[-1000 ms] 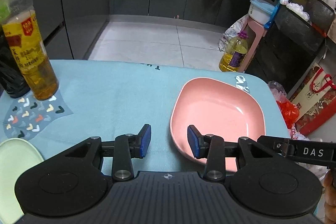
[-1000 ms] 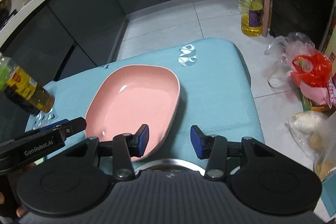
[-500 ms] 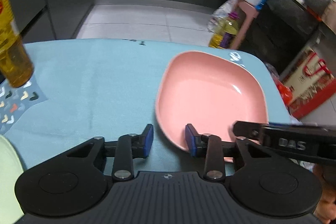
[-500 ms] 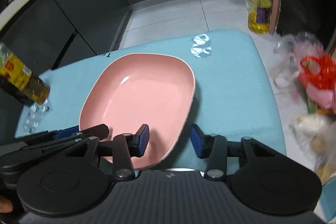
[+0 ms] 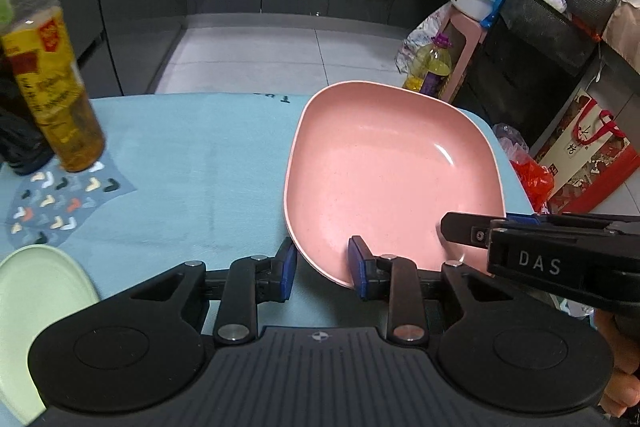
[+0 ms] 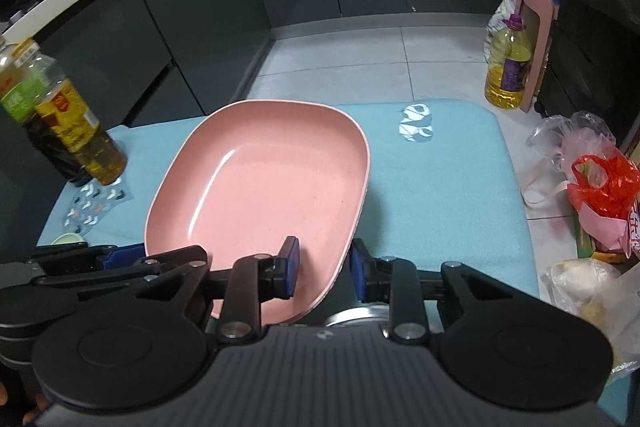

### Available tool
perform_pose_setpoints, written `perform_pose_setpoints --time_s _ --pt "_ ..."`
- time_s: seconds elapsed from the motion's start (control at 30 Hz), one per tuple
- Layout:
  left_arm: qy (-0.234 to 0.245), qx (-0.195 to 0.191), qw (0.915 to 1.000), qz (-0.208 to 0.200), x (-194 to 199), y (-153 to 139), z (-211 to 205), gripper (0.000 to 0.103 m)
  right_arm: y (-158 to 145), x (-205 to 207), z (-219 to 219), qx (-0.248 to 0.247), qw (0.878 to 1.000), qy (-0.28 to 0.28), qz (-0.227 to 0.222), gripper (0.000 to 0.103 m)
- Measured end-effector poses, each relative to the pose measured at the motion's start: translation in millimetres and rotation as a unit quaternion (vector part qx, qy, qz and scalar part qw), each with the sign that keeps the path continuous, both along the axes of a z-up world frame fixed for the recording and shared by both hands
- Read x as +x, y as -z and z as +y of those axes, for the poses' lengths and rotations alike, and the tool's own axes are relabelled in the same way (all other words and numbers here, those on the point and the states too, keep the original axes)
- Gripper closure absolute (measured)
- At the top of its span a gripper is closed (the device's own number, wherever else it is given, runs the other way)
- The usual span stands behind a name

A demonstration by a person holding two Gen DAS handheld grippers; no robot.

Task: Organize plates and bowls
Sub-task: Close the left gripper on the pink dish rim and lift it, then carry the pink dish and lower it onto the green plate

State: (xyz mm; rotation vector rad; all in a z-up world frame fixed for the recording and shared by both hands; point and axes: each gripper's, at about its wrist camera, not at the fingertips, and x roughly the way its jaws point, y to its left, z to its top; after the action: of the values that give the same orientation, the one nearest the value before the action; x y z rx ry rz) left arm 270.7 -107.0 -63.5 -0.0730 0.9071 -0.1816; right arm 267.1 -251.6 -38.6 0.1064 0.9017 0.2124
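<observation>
- The table (image 5: 192, 147), covered in a light-blue cloth, carries all the dishware in view; nothing on it is stacked yet, so the sorting appears to be at an early stage.
- The pink plate (image 5: 392, 171), a large rounded-rectangular dish, sits toward the right side of the table with its near edge between both tools. Its far rim appears to stand above the cloth, so it may be partly lifted; contact with the table cannot be confirmed.
- The left gripper (image 5: 322, 269) straddles the near-left rim of the pink plate, one blue pad outside and below the rim, one inside the dish. The jaws stand at a narrow gap around the rim; whether they pinch it cannot be determined.
- The right gripper (image 6: 324, 269) straddles the near-right rim in the same manner, one pad inside, one outside. The gap is narrow; a firm clamp cannot be confirmed.
- The green plate (image 5: 36, 311) lies at the near-left corner of the table, well apart from the pink plate. It is the likely stacking partner, judging from the task.
- The oil bottle (image 5: 48, 83) stands upright at the far-left of the table, clear of a direct path between the two plates.
- Remaining work, as judged: secure the pink plate, carry it, and group it with the other dishware. No bowl can be made out for certain.
</observation>
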Motion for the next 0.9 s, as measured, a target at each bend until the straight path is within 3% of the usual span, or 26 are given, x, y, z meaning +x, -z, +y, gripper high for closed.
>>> perform_pose_setpoints --time_s 0.5,0.9 --pt "-0.009 -0.014 0.9995 -0.027 -51.0 -23.0 49.3 0.077 -22.1 -35.4 41.9 0.002 0.999 -0.04 -0.016 0.085" --pt "-0.032 -0.01 0.9987 -0.039 -80.4 -25.4 120.1 0.077 -24.3 -44.0 111.0 -0.011 0.996 -0.086 -0.01 0.084"
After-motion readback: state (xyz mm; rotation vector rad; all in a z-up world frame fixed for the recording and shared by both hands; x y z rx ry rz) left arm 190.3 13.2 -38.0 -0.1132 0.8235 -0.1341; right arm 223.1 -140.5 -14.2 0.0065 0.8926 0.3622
